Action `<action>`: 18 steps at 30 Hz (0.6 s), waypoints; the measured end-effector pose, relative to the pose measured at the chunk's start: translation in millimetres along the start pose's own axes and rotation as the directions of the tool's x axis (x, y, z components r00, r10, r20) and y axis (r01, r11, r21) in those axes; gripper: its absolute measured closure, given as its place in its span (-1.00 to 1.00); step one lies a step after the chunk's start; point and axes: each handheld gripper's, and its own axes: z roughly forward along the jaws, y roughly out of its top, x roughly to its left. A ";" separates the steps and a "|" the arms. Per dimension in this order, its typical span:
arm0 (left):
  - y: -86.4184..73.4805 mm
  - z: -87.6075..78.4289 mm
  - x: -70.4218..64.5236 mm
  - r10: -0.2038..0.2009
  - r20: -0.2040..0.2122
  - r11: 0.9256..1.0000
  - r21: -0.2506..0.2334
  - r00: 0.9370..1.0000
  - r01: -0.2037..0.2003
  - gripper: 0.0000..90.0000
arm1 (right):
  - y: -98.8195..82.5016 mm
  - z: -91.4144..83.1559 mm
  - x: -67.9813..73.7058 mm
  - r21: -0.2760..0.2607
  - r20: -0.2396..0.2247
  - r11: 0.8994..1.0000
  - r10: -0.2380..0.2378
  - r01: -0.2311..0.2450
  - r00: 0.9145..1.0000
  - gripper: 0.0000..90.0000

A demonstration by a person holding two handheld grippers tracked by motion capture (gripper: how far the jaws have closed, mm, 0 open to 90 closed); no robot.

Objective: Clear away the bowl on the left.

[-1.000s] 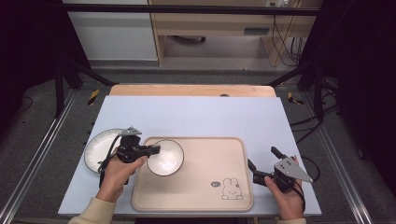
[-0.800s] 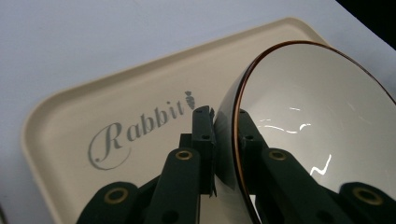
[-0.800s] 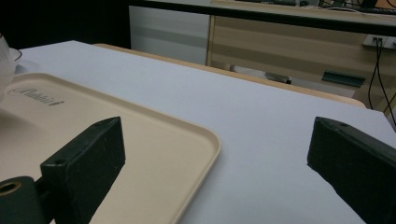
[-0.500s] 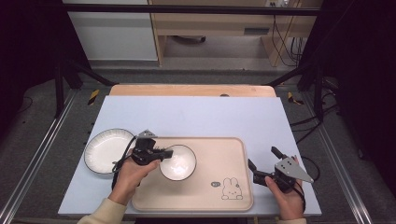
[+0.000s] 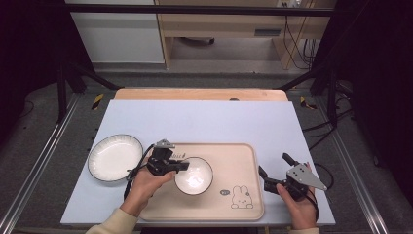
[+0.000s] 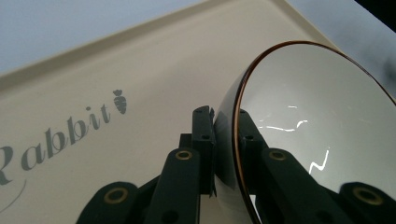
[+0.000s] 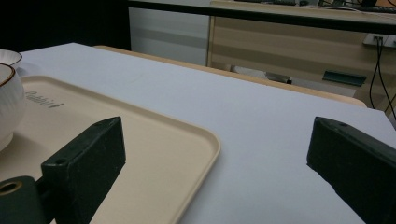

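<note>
1. White and glossy with a thin dark rim, the bowl [image 5: 194, 176] sits over the left half of the beige tray [image 5: 243, 165], just right of the printed word "Rabbit" [image 6: 56, 135]; whether its base rests on the tray I cannot tell.
2. The left gripper [image 5: 181, 166] is clamped on the bowl's left rim: in the left gripper view one black jaw lies against the outer wall and the other against the inside.
3. A second dish, the white plate [image 5: 115, 157], lies on the pale blue table [image 5: 204, 122], left of the tray and apart from it.
4. The right gripper [image 5: 274, 170] rests at the tray's right edge, its jaws spread wide with nothing between them.
</note>
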 end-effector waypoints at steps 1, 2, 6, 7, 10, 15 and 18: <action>-0.2 0.8 -0.6 -0.003 0.000 1.000 -0.001 1.000 0.003 0.82 | 0.4 -0.3 -0.1 -0.001 0.001 1.000 -0.004 0.004 1.000 -0.90; -0.4 1.8 -1.1 -0.001 0.000 1.000 0.001 1.000 0.001 0.82 | 0.7 -0.6 -0.1 -0.005 0.001 1.000 -0.006 0.006 1.000 -0.90; -0.7 5.4 -3.3 0.007 0.005 1.000 0.015 1.000 -0.007 0.82 | 1.6 -2.8 0.1 -0.009 0.001 1.000 -0.005 0.005 1.000 -0.90; -0.8 6.2 -4.0 0.004 0.006 1.000 0.013 1.000 -0.004 0.82 | 1.5 -2.8 -0.3 -0.009 0.002 1.000 -0.003 0.003 1.000 -0.90; -1.1 7.9 -3.9 0.004 0.003 1.000 0.018 1.000 -0.004 0.82 | 1.2 -2.0 -0.5 -0.008 0.002 1.000 -0.001 0.001 1.000 -0.90; -2.0 9.3 -1.9 -0.017 -0.019 1.000 0.023 1.000 0.017 0.82 | 1.4 -1.5 0.4 -0.008 -0.001 1.000 -0.004 0.004 1.000 -0.90; -2.5 9.9 -0.9 -0.038 -0.016 0.999 0.016 0.999 0.038 0.82 | 1.4 -2.2 -0.2 -0.008 -0.001 1.000 -0.002 0.002 1.000 -0.90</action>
